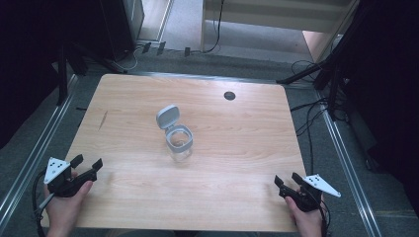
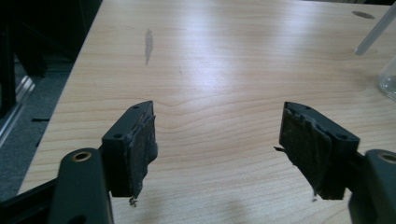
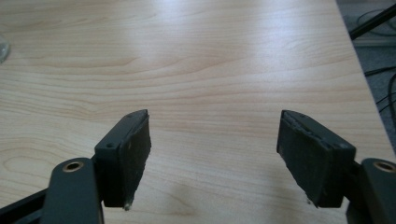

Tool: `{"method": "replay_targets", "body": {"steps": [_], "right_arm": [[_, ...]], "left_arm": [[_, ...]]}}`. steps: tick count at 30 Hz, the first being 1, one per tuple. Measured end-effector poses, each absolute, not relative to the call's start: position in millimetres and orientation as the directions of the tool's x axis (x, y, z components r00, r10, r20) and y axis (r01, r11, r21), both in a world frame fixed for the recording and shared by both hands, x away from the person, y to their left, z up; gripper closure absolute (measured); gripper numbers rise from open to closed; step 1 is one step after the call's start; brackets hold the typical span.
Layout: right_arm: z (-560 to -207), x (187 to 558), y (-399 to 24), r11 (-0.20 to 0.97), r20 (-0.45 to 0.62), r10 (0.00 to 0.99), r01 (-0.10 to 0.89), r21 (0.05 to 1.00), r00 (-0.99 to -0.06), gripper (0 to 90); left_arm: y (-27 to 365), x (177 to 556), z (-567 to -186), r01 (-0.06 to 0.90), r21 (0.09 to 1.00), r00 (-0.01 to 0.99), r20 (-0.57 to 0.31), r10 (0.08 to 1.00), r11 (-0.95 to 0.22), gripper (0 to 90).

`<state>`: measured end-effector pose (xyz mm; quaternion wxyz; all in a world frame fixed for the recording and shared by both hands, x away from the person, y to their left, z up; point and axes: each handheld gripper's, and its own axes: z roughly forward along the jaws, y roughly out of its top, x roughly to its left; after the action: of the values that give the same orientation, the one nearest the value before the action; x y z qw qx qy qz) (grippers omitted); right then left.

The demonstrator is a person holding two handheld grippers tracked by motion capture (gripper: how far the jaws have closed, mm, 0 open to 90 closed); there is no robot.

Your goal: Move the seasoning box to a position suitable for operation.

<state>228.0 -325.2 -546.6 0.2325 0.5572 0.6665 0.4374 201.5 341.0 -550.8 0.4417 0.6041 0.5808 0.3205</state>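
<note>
Right gripper [image 3: 215, 156] agape over table [image 3: 210, 60].

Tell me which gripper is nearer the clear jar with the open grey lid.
Left, slightly. The left gripper sits near the table's front-left corner, the right gripper near the front-right corner; the jar stands mid-table, apart from both.

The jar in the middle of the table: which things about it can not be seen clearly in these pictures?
- Contents: in the high view the jar is small and its glass clear, so whether it holds anything cannot be told.
- Body: the left gripper view's right edge cuts it off, leaving a sliver of glass.
- Lid: it stands open, and its hinge is too small to make out.
- Right gripper view: a blurred bit of glass at the left edge.
</note>
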Motion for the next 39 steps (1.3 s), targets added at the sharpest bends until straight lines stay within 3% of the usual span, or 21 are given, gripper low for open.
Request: {"method": "replay_targets", "body": {"steps": [3,7,10,11,14,18,23,27,29,31,34,37,39], "right_arm": [[-546,231,-328,-0.018,0.218,0.929,0.552,0.833,-0.299,33.4],[-542,232,-326,-0.021,0.212,0.931,0.538,0.843,-0.296,32.9],[-538,236,-323,-0.041,0.247,0.918,0.548,0.835,-0.309,32.4],[-531,241,-317,-0.075,0.27,0.912,0.522,0.85,-0.309,36.1],[-518,248,-303,-0.105,0.279,0.902,0.459,0.882,-0.33,38.5],[-504,261,-278,-0.088,0.245,0.904,0.409,0.909,-0.35,44.0],[-495,279,-247,-0.11,0.282,0.861,0.386,0.916,-0.424,52.0],[-491,293,-221,-0.098,0.294,0.834,0.4,0.911,-0.468,63.4],[-489,299,-207,-0.127,0.321,0.807,0.385,0.914,-0.496,64.7],[-488,306,-193,-0.143,0.344,0.784,0.388,0.91,-0.517,66.2],[-488,317,-171,-0.082,0.299,0.777,0.382,0.92,-0.553,66.8],[-489,327,-151,-0.007,0.232,0.781,0.364,0.931,-0.579,66.1],[-490,333,-139,0.033,0.208,0.788,0.377,0.926,-0.58,61.6]], "left_arm": [[343,201,-550,0.41,0.908,0.121,-0.151,0.981,0.089,22.1],[343,202,-548,0.405,0.911,0.139,-0.144,0.98,0.076,18.3],[340,205,-545,0.402,0.913,0.143,-0.14,0.98,0.072,21.2],[337,208,-540,0.395,0.913,0.152,-0.177,0.972,0.105,21.6],[327,214,-527,0.394,0.914,0.149,-0.172,0.974,0.101,24.2],[309,224,-514,0.418,0.905,0.207,-0.181,0.962,0.08,19.0],[292,241,-509,0.401,0.911,0.245,-0.211,0.946,0.1,23.7],[274,259,-511,0.416,0.905,0.291,-0.229,0.929,0.093,36.2],[262,266,-510,0.408,0.909,0.31,-0.223,0.924,0.083,43.0],[251,272,-509,0.414,0.901,0.338,-0.282,0.898,0.128,48.8],[233,282,-510,0.412,0.895,0.399,-0.343,0.85,0.168,53.6],[216,284,-509,0.37,0.916,0.393,-0.303,0.868,0.152,57.0],[207,287,-507,0.424,0.889,0.407,-0.358,0.84,0.173,60.4]]}}
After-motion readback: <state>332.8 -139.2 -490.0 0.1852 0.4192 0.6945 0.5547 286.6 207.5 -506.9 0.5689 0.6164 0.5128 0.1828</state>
